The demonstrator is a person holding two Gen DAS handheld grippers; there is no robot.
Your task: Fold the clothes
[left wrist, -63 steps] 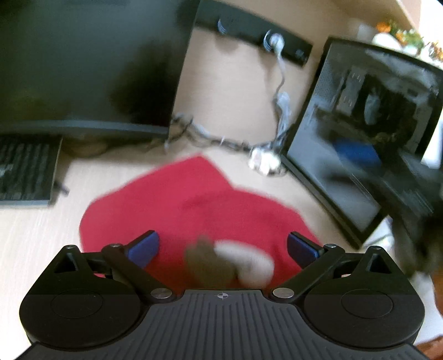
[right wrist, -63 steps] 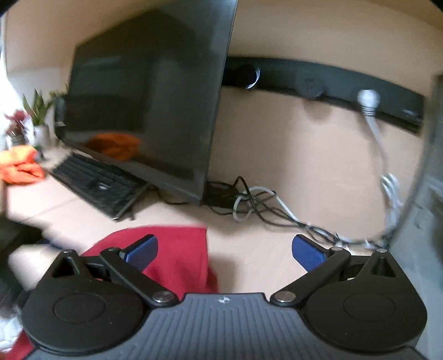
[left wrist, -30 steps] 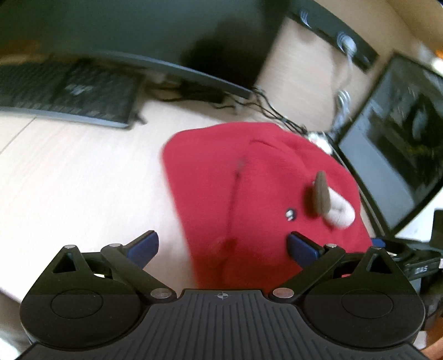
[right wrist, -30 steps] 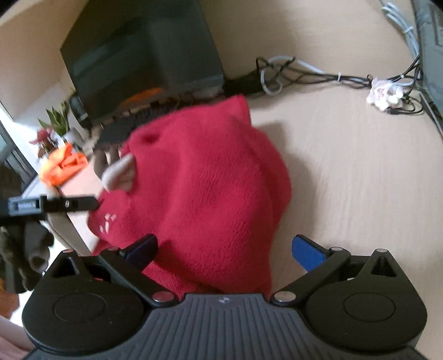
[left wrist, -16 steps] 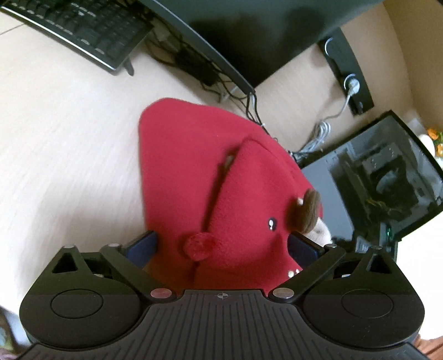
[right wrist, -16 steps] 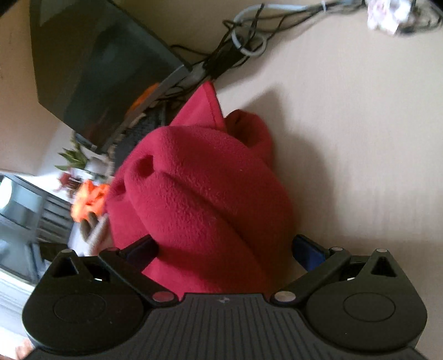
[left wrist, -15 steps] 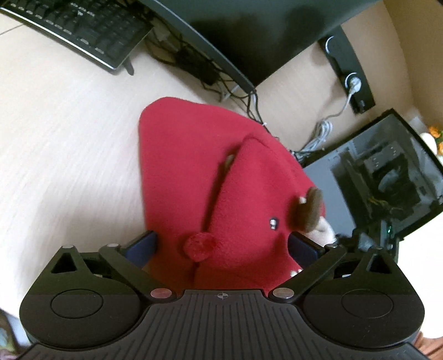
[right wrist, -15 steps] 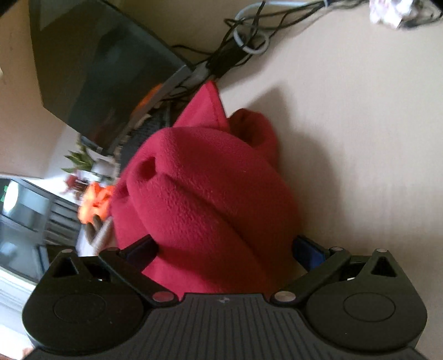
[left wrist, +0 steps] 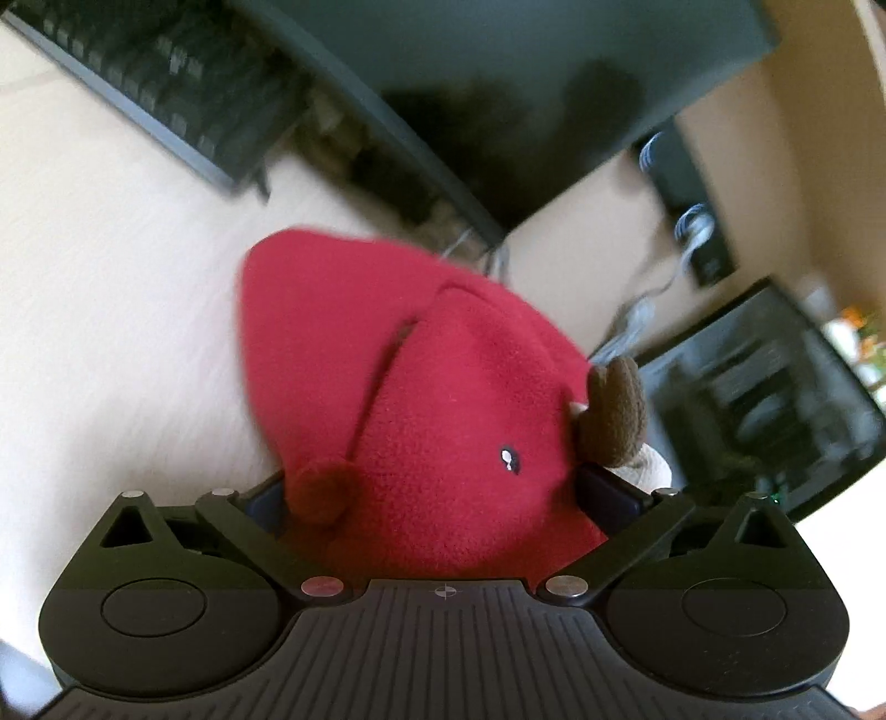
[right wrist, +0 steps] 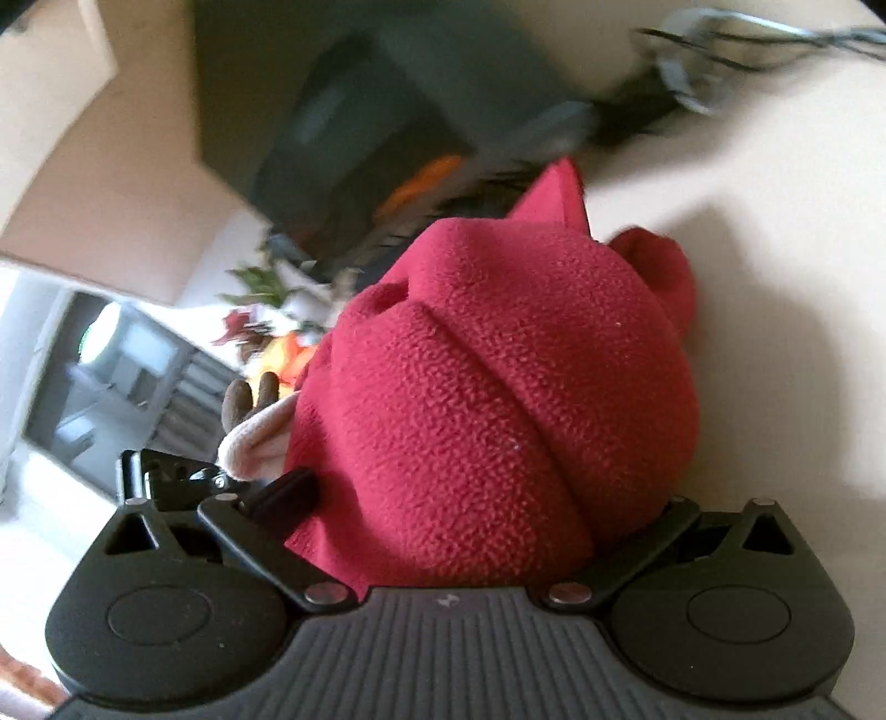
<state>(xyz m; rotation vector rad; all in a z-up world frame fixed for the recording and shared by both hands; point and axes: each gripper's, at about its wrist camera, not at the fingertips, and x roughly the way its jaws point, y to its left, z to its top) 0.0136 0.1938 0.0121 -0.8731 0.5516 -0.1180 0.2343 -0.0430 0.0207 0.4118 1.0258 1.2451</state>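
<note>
A red fleece garment (left wrist: 421,399) with a hood, a red pompom nose (left wrist: 321,490), a small eye and a brown antler (left wrist: 617,410) lies bunched on the pale wooden desk (left wrist: 111,332). My left gripper (left wrist: 437,498) is open, its blue-padded fingers (left wrist: 606,495) on either side of the garment's near end. In the right wrist view the same garment (right wrist: 498,399) fills the middle. My right gripper (right wrist: 476,498) is open around the bulging fleece, its fingers mostly hidden by the fabric.
A black keyboard (left wrist: 160,83) and a large dark monitor (left wrist: 498,83) stand at the back of the desk. A glass-sided computer case (left wrist: 775,399) stands at the right, with cables (right wrist: 720,50) behind. Orange cloth and a plant (right wrist: 266,327) lie beyond.
Both grippers have moved down and in from opposite ends, so the red garment now sits between each pair of open fingers. The views are blurred by motion.
</note>
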